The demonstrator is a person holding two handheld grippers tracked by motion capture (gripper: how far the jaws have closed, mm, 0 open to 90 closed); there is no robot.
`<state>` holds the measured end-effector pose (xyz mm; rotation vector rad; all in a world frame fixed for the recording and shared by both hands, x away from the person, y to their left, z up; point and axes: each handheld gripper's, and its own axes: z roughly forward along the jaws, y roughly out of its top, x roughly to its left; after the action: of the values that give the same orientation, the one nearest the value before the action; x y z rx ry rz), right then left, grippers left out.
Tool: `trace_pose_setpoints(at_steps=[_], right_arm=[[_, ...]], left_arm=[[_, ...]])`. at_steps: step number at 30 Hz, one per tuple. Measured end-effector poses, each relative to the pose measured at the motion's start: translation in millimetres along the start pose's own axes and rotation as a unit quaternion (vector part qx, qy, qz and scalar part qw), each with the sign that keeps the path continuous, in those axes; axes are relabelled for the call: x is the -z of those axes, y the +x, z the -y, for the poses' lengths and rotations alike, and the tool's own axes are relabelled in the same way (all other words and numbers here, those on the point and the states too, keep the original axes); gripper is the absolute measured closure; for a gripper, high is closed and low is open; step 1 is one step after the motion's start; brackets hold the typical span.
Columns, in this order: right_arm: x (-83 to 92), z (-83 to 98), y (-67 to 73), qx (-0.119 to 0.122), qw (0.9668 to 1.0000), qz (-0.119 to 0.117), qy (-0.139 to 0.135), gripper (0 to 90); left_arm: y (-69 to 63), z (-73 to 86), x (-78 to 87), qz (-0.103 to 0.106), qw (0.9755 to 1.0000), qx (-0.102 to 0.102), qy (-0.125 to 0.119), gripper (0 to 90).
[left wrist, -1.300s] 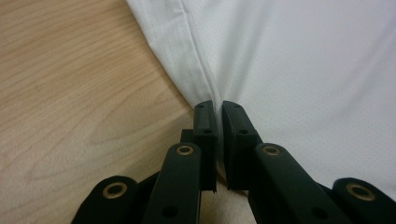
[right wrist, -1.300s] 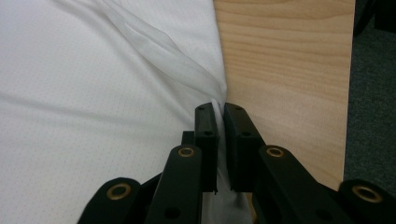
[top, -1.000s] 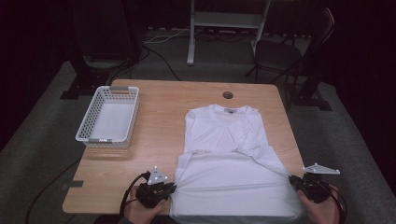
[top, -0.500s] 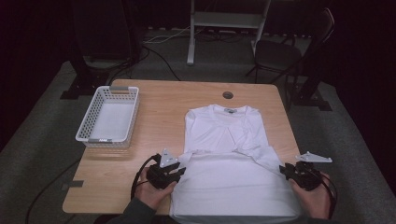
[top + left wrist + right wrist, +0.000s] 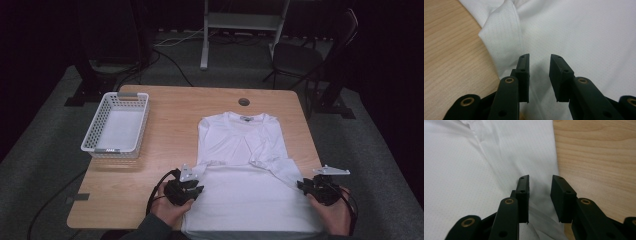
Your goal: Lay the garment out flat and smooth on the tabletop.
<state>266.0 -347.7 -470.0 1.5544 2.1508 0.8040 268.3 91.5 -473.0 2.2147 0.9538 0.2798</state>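
Note:
A white T-shirt (image 5: 245,170) lies flat on the wooden table (image 5: 170,130), collar away from me and both sleeves folded in across its middle. My left gripper (image 5: 197,190) rests at the shirt's left edge. Its jaws (image 5: 539,62) opened within the last second, have just closed a little, and stand apart over the cloth (image 5: 584,37) without pinching it. My right gripper (image 5: 301,186) sits at the shirt's right edge. Its jaws (image 5: 539,183) have just been opening and stand apart above the fabric (image 5: 461,177), which lies loose beneath them.
A white plastic basket (image 5: 95,127) stands on the table's left side. A round cable hole (image 5: 244,101) sits near the far edge. Beyond the table are a dark chair (image 5: 300,55) and a metal stand (image 5: 245,20). Bare wood lies between basket and shirt.
Both hands have moved from the shirt's near corners a little away from me and inward along its sides. The shirt lies flat between them.

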Motion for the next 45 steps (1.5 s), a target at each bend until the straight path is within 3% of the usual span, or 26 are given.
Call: trace_pose_setpoints(at_steps=[11, 27, 34, 38, 45], right_arm=[[8.4, 9.0, 0.4, -0.004, 1.0000, 0.002, 0.006, 68.2], [13.2, 12.3, 10.5, -0.004, 0.9999, -0.002, 0.016, 67.3], [13.4, 7.7, 14.9, 0.003, 1.0000, -0.005, 0.008, 66.4], [14.7, 0.2, 20.0, 0.008, 0.9999, -0.006, -0.005, 65.7], [8.5, -15.8, 37.6, 0.039, 0.9989, -0.020, -0.018, 64.7]], left_arm=[[-6.1, 9.5, 7.3, 0.017, 0.9999, -0.003, 0.000, 72.2], [1.0, 15.1, 13.3, -0.003, 1.0000, 0.001, 0.001, 78.4], [5.8, 17.0, 16.5, -0.012, 0.9999, 0.007, 0.004, 79.0], [5.1, 16.7, 16.9, -0.010, 0.9999, 0.010, 0.006, 75.9], [0.6, 12.3, 13.1, -0.005, 0.9999, 0.013, 0.000, 66.7]])
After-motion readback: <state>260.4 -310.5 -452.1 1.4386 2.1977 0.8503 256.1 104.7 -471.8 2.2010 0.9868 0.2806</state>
